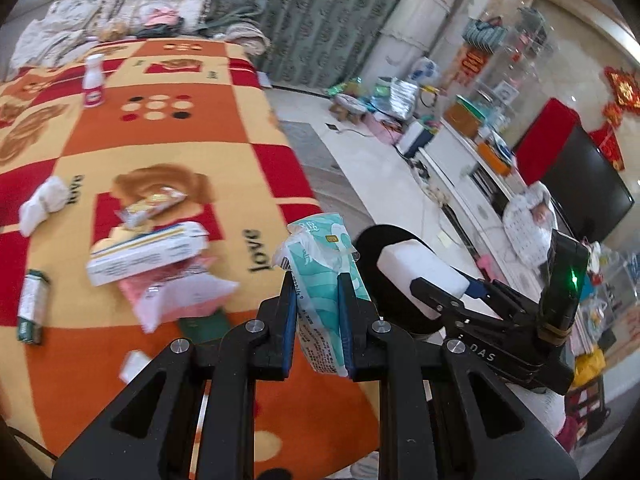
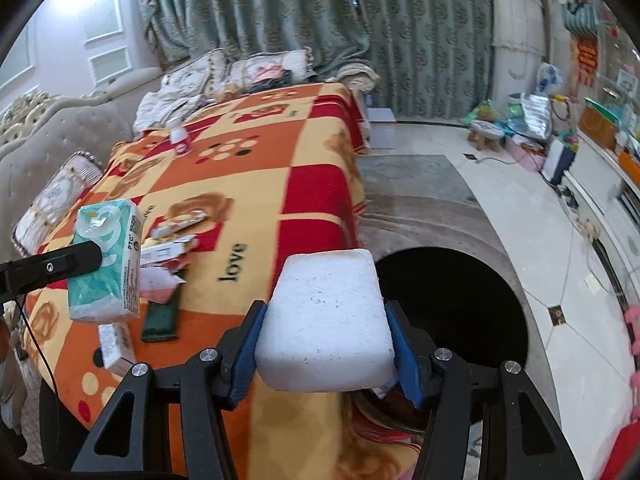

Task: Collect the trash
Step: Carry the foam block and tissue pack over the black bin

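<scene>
1. Your left gripper (image 1: pixel 318 284) is clamped on a teal-and-white tissue pack (image 1: pixel 320 256); the blue pads squeeze it from both sides and the pack stands roughly upright above the edge of the blanket (image 1: pixel 160 140).
2. In the right wrist view that same tissue pack (image 2: pixel 106 264) hangs at the left, lifted off the blanket (image 2: pixel 256 184), with one black finger across its side.
3. Your right gripper (image 2: pixel 326 340) is closed on a white foam block (image 2: pixel 326 320); both pads press on the block's sides.
4. In the left wrist view the foam block (image 1: pixel 420 272) sits in front of the dark round bin opening (image 1: pixel 384 240), just beside the tissue pack.
5. From the right wrist, the bin opening (image 2: pixel 452 312) lies on the floor at the blanket's corner, just right of and behind the block.
6. Trash on the blanket: a white-and-yellow carton (image 1: pixel 148 254) lying on a pink wrapper (image 1: pixel 180 296), a snack wrapper (image 1: pixel 154 202), a crumpled white tissue (image 1: pixel 42 202), a green-ended tube (image 1: pixel 32 306), a small white scrap (image 1: pixel 134 364) and a dark green packet (image 2: pixel 160 316).
7. A white bottle with a pink label (image 1: pixel 94 82) stands upright far back on the blanket, well apart from the rest.
</scene>
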The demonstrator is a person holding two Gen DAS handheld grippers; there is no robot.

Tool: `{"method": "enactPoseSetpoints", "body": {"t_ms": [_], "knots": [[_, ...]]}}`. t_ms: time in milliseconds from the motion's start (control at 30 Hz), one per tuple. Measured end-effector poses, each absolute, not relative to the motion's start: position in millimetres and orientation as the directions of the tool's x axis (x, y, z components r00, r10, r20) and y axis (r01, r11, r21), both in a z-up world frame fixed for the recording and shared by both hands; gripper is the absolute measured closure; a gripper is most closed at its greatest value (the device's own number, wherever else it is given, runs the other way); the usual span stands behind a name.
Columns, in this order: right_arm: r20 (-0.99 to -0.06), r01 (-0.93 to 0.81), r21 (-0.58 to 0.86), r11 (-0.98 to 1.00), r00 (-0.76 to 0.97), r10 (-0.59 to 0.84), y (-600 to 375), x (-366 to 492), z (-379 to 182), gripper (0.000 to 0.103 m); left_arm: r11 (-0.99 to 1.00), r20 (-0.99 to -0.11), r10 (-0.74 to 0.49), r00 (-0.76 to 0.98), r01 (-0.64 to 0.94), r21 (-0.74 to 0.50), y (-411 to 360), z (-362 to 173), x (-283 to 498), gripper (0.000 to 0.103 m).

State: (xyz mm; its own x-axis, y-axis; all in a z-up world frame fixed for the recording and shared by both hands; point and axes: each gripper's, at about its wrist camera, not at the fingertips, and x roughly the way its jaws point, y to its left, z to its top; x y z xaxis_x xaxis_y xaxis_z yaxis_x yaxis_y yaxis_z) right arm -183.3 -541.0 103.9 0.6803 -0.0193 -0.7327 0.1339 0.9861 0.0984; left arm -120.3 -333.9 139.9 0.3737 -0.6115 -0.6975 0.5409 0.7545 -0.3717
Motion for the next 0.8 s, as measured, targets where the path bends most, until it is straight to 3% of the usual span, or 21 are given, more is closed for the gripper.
{"method": "enactPoseSetpoints", "body": {"t_ms": [633,800], "knots": [[-0.76,0.3,0.134,0.945,0.643,-0.097,-628,-207,86,0.047,0.72,-0.753,-0.601,0.268,0.59,-0.365,-447,105,-117,0.086],[-0.755,0.327,0.18,0.928,0.651,-0.082,-644,-205,84,0.045,0.704,-0.744,-0.622,0.244,0.59,-0.395,-460,99,-113,0.081]]}}
